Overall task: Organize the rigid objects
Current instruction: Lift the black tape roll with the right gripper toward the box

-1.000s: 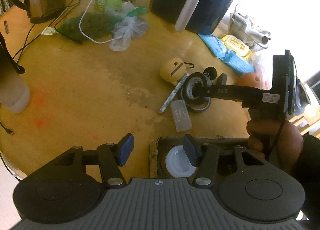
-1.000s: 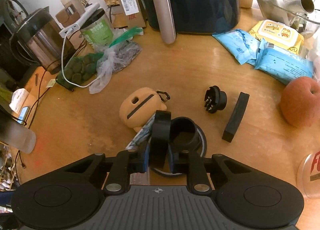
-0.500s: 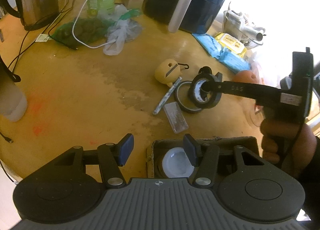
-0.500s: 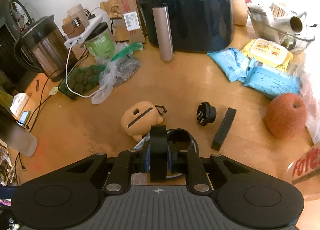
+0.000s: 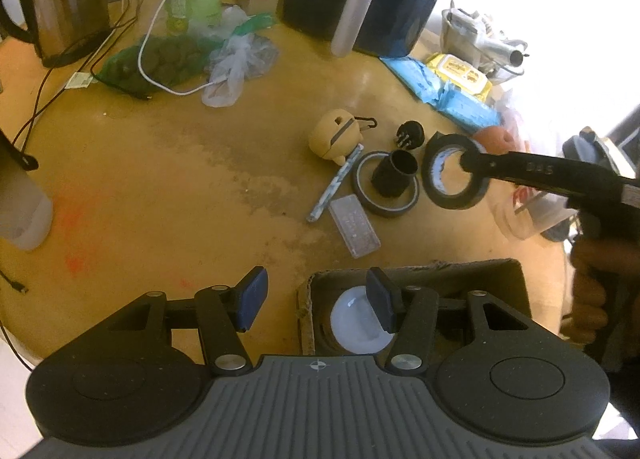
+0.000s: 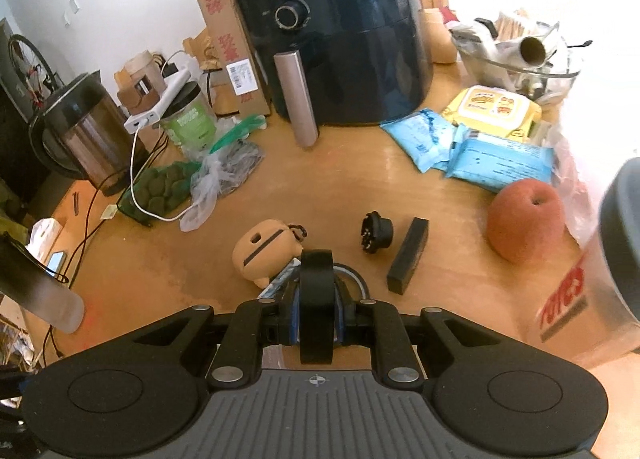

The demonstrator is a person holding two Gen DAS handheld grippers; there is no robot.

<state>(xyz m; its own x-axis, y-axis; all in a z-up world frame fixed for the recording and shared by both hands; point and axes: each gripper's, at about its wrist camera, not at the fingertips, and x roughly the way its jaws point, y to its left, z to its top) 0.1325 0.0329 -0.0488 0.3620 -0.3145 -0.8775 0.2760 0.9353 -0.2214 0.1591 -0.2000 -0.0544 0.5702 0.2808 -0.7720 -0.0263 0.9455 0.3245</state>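
Observation:
My right gripper (image 6: pixel 316 313) is shut on a black tape roll (image 6: pixel 316 291), held on edge above the table. In the left wrist view that roll (image 5: pixel 456 171) hangs in the air beside a flat tape ring (image 5: pixel 386 199) with a black cylinder (image 5: pixel 394 175) standing in it. My left gripper (image 5: pixel 316 299) is open and holds nothing, above the near table edge and the left end of a cardboard box (image 5: pixel 440 271) that has a white lid (image 5: pixel 352 319) inside. A tan case (image 6: pixel 264 247), a black plug (image 6: pixel 376 235) and a black bar (image 6: pixel 408 261) lie on the table.
A striped stick (image 5: pixel 334 189) and a clear block (image 5: pixel 354 225) lie near the ring. A black air fryer (image 6: pixel 340 31), a kettle (image 6: pixel 80 131), bags and cables crowd the back. Wipes packs (image 6: pixel 500 163), an apple (image 6: pixel 526 221) and a plastic cup (image 6: pixel 600 279) are at the right.
My right gripper has lifted the tape roll up and to the right, away from the flat ring and black cylinder. The left gripper has stayed in place, still open.

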